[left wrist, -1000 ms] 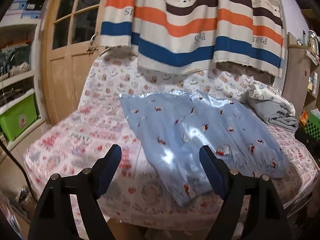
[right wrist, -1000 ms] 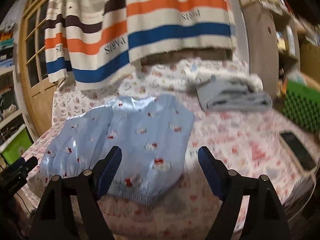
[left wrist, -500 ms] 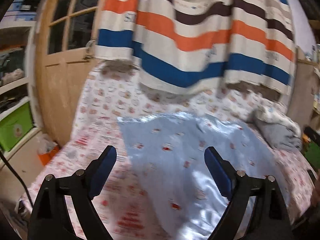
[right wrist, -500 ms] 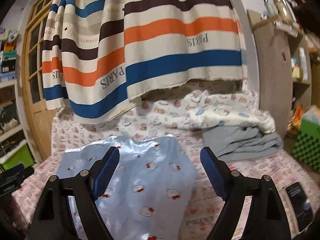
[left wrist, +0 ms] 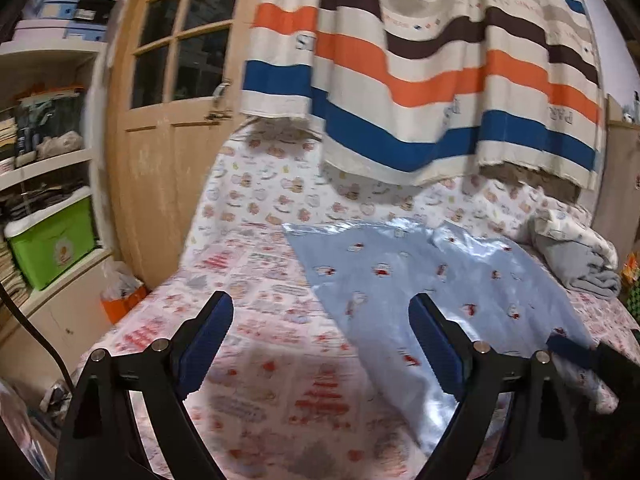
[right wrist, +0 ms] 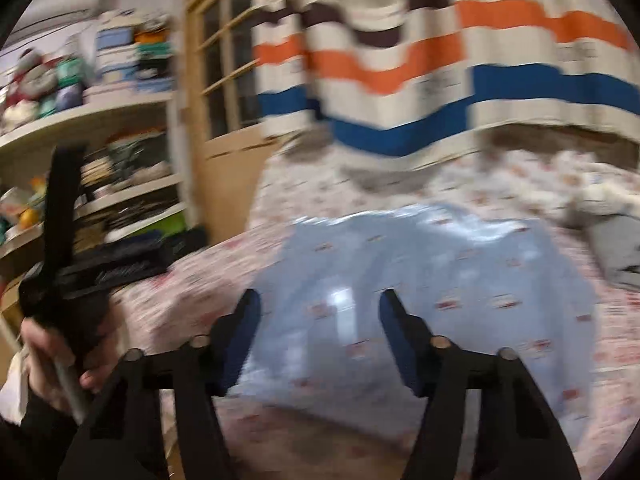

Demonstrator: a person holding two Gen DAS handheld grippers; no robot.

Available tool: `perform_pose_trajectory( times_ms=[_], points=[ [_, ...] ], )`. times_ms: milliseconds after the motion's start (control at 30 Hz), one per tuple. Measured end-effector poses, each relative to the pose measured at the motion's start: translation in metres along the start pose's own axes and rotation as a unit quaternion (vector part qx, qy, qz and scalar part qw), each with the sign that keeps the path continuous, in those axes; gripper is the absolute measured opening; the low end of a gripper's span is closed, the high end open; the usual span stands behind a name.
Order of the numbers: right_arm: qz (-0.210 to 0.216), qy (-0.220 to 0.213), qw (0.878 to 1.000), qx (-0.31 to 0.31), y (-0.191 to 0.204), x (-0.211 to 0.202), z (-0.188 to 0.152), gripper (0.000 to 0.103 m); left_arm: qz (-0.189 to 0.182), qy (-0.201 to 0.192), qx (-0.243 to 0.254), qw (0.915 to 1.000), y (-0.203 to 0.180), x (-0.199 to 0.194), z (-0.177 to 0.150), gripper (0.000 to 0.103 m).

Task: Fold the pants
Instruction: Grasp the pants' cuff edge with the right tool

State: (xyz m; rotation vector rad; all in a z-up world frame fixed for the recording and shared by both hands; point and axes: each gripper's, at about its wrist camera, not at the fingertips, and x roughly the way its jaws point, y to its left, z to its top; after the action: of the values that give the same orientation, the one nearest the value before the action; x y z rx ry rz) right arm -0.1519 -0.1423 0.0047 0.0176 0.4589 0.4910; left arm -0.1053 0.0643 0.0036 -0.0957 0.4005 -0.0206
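Observation:
Shiny light-blue pants (left wrist: pixel 420 280) with small red prints lie spread flat on the patterned bed sheet (left wrist: pixel 260 320); they also show, blurred, in the right wrist view (right wrist: pixel 440 280). My left gripper (left wrist: pixel 320 332) is open and empty, low over the sheet just left of the pants' near edge. My right gripper (right wrist: pixel 320 328) is open and empty, above the pants' near left part. The right gripper's tip shows at the right edge of the left wrist view (left wrist: pixel 572 354). The left gripper and the hand holding it show in the right wrist view (right wrist: pixel 64 264).
A striped towel (left wrist: pixel 420 80) hangs over the head of the bed. Folded grey and white clothes (left wrist: pixel 580 260) lie at the far right. A wooden door (left wrist: pixel 172 140) and shelves with a green box (left wrist: pixel 52 240) stand on the left.
Both grippers moved left and lower toward the bed's near left side. The right wrist view swung left and is blurred. Both stayed open.

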Motion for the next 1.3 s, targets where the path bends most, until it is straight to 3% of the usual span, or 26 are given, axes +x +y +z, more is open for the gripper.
perform_pose_trajectory(
  times_ms=[133, 200, 400, 567, 733, 800, 867, 933, 1000, 1133, 1300],
  points=[
    [0.022, 0.024, 0.999, -0.039, 0.032, 0.016, -0.020, 0.046, 0.017, 0.000, -0.007, 0.9998, 0.016, -0.002, -0.001, 0.089],
    [0.029, 0.042, 0.997, -0.056, 0.044, 0.025, -0.029, 0.034, 0.016, 0.000, -0.014, 0.9998, 0.021, -0.002, -0.002, 0.089],
    [0.025, 0.079, 0.994, -0.074, 0.049, 0.048, -0.047, 0.033, 0.016, 0.004, -0.015, 0.9998, 0.025, 0.006, -0.007, 0.089],
    [0.008, 0.081, 0.991, -0.106, 0.055, 0.051, -0.049, 0.033, 0.032, 0.004, -0.003, 0.9995, 0.027, 0.010, -0.006, 0.089],
    [0.014, 0.077, 0.993, -0.085, 0.050, 0.052, -0.048, 0.032, 0.029, 0.002, -0.018, 0.9994, 0.033, 0.009, 0.001, 0.089],
    [0.002, 0.068, 0.994, -0.081, 0.049, 0.051, -0.049, 0.019, 0.032, 0.001, -0.010, 0.9994, 0.033, 0.009, 0.004, 0.089],
    [0.015, 0.062, 0.996, -0.055, 0.041, 0.048, -0.047, 0.011, 0.046, -0.010, 0.006, 0.9989, 0.034, 0.004, 0.009, 0.089],
    [0.029, 0.067, 0.997, -0.015, 0.031, 0.048, -0.042, 0.008, 0.056, -0.027, 0.005, 0.9981, 0.038, -0.001, 0.015, 0.090],
    [0.015, 0.060, 0.998, 0.021, 0.024, 0.046, -0.036, 0.008, 0.044, -0.033, -0.001, 0.9985, 0.043, -0.001, 0.023, 0.093],
    [-0.038, 0.014, 0.999, 0.000, 0.029, 0.034, -0.027, 0.008, 0.005, -0.014, -0.010, 0.9998, 0.048, 0.024, 0.044, 0.096],
    [-0.066, -0.019, 0.998, -0.002, 0.021, 0.014, -0.017, 0.008, -0.028, 0.070, -0.011, 0.9971, 0.048, 0.094, 0.069, 0.097]
  ],
)
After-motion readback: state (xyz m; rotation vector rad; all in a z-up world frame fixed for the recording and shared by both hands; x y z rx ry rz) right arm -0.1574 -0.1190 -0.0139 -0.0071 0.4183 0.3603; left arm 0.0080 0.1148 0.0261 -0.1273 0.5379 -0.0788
